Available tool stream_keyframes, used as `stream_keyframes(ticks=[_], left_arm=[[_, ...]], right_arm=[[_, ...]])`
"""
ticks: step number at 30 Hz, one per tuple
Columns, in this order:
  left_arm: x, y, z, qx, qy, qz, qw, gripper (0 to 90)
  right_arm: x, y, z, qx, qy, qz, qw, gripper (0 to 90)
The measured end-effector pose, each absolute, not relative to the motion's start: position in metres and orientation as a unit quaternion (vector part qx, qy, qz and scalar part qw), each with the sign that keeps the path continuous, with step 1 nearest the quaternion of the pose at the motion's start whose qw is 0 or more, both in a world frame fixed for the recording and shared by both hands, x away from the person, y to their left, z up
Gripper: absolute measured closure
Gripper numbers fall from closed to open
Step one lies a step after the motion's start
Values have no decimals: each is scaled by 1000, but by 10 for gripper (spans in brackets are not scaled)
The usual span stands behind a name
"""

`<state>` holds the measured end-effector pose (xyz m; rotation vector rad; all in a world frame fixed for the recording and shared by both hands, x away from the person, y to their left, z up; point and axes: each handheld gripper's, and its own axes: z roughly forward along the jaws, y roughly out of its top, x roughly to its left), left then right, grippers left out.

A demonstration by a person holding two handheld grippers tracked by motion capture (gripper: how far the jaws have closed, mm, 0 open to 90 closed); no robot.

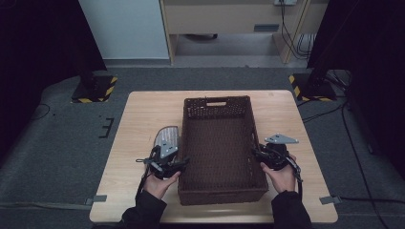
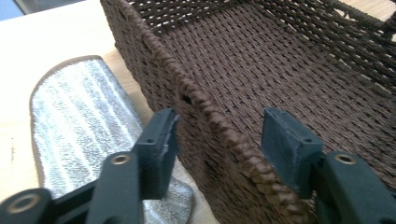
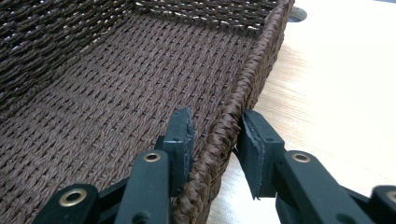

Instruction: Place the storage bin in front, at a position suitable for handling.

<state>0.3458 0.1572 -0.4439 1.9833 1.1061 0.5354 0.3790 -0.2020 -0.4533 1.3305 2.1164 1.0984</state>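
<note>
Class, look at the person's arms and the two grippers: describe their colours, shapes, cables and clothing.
Both sleeves are dark. The left gripper and right gripper have black jaws with flat rectangular pads and brass-coloured rivets. Each carries a grey three-cornered plate on top, and a black cable trails back from it.

A light wooden table (image 1: 143,109) carries a brown woven basket (image 1: 217,107) and, beside it, a silvery pad (image 1: 167,134).

left tool (image 1: 180,164) jaws apart, pads touching nothing; right tool (image 1: 257,155) jaws pressed together; both hands low, level.
</note>
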Motion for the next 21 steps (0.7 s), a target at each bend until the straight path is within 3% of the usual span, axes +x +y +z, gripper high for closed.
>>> stream_keyframes(ticks=[10, 21], left_arm=[[351, 184, -430, 749, 457, 212, 431, 378], [362, 228, -436, 734, 493, 246, 397, 380]], right_arm=[[372, -196, -453, 489, 753, 385, 215, 667], [373, -198, -454, 491, 749, 392, 210, 654]])
